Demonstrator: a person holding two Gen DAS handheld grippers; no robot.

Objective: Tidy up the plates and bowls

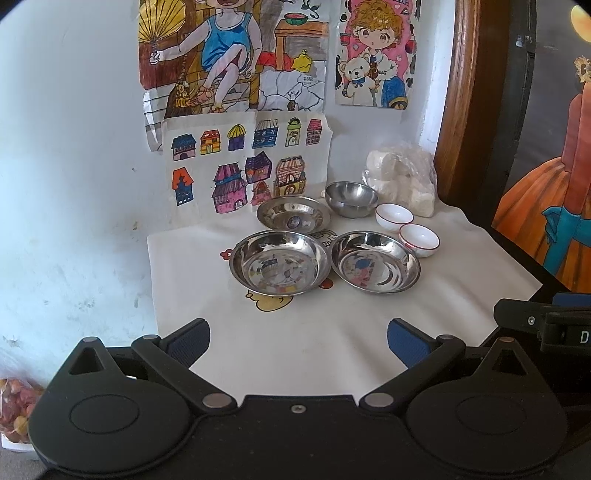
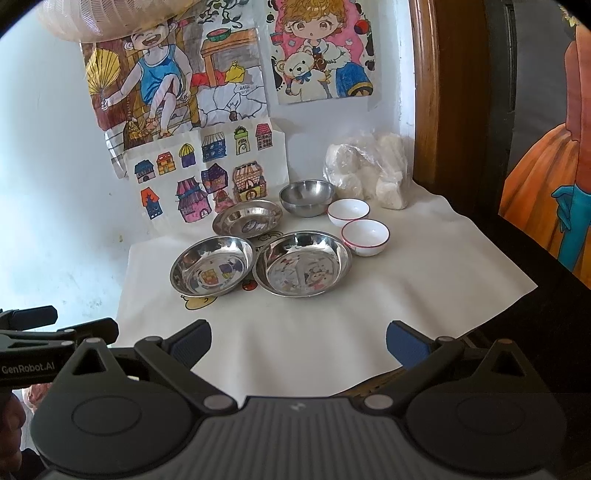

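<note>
Your left gripper [image 1: 298, 339] and right gripper [image 2: 298, 341] both spread wide, empty, over white cloth [image 1: 295, 347], two steel plates [image 1: 279, 262] side by side mid-cloth, third plate [image 1: 293, 216] behind, two white bowls [image 1: 394, 216] right, steel bowl [image 1: 351, 199] farthest, by the wall.

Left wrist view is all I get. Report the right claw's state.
Observer: The right claw is open, its blue pads wide apart with nothing between them, above the near part of the white cloth.
Operator: Name the dish straight ahead of it.
Observer: The right-hand steel plate lies almost dead ahead of it.
Operator: My view cuts off the top of the fan drawing. Say what is up there.
Observer: A white netted object overlaps the top edge of the fan drawing.
</note>
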